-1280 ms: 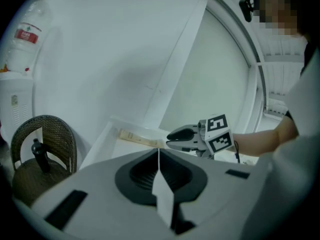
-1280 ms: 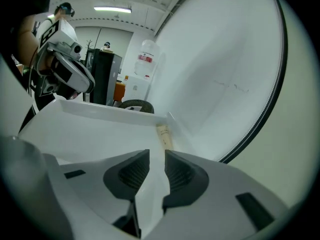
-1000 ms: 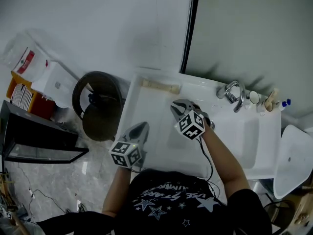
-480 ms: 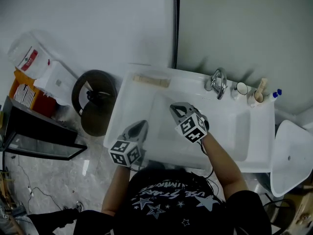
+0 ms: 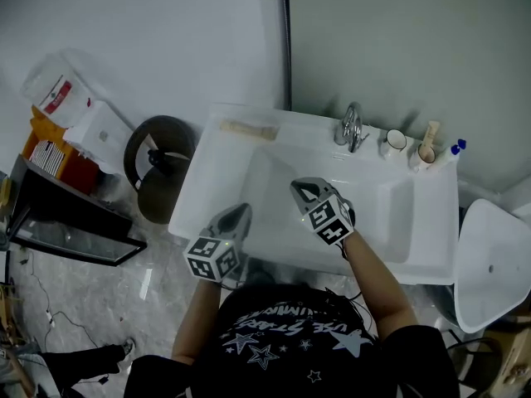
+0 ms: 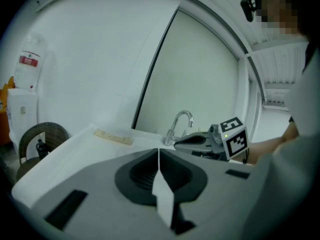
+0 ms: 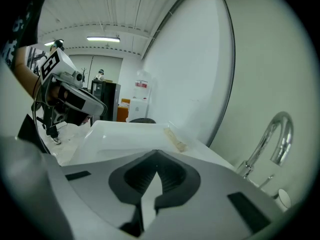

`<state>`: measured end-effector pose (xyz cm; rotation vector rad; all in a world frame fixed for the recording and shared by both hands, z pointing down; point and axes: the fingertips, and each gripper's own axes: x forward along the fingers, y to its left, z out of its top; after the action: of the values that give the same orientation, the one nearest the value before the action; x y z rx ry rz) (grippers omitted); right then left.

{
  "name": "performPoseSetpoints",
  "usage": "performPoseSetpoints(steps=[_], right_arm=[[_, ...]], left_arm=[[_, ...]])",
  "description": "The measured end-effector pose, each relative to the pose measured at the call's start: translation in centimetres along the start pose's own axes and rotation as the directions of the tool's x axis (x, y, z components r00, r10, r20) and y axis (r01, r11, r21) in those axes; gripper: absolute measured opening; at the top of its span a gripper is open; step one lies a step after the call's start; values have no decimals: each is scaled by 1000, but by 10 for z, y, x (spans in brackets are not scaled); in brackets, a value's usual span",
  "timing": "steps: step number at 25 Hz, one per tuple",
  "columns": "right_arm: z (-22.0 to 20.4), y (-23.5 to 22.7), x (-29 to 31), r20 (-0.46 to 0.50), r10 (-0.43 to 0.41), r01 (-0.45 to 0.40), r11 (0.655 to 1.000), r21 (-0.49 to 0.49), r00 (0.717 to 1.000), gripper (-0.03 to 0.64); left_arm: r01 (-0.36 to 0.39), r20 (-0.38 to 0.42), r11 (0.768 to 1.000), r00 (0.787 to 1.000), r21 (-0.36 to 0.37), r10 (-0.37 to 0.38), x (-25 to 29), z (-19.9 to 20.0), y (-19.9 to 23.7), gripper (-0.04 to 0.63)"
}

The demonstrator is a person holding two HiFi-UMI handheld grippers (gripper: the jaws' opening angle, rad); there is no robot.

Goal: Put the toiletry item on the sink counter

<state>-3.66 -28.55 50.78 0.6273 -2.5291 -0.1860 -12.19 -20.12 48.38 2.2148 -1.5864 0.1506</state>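
A long beige toiletry item lies flat on the white sink counter at its far left; it also shows in the left gripper view and the right gripper view. My left gripper hovers at the counter's near left edge, shut and empty. My right gripper hangs over the basin, shut with nothing between its jaws. Both grippers are well short of the beige item.
A chrome faucet, two cups and a blue-capped bottle stand along the back of the counter. A round bin, a white dispenser and a black stand are on the floor to the left. A toilet is at right.
The right gripper's jaws have gone from open to shut, with nothing in them. The head view has shifted, so the sink sits farther left and higher.
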Motion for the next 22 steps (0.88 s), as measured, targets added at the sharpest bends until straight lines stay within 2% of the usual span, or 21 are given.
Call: performPoseSetpoints(steps=[11,16,22], right_arm=[[-47,9,-61,-4,9,-9,997,81,1000,14],[-64,14,-76,-2,16,-16,989,145,1000,14],[-82,10,-87,-20,-7,11,983,183,1000,14]], left_arm=[[-27,16,1000,1000,-5,27,-15,-28,-54,20],[-29,-14,999,999,-16,29,-19,-46,-70,20],[5,-57,1000,998,-26,-6,-17,-61,-86,20]])
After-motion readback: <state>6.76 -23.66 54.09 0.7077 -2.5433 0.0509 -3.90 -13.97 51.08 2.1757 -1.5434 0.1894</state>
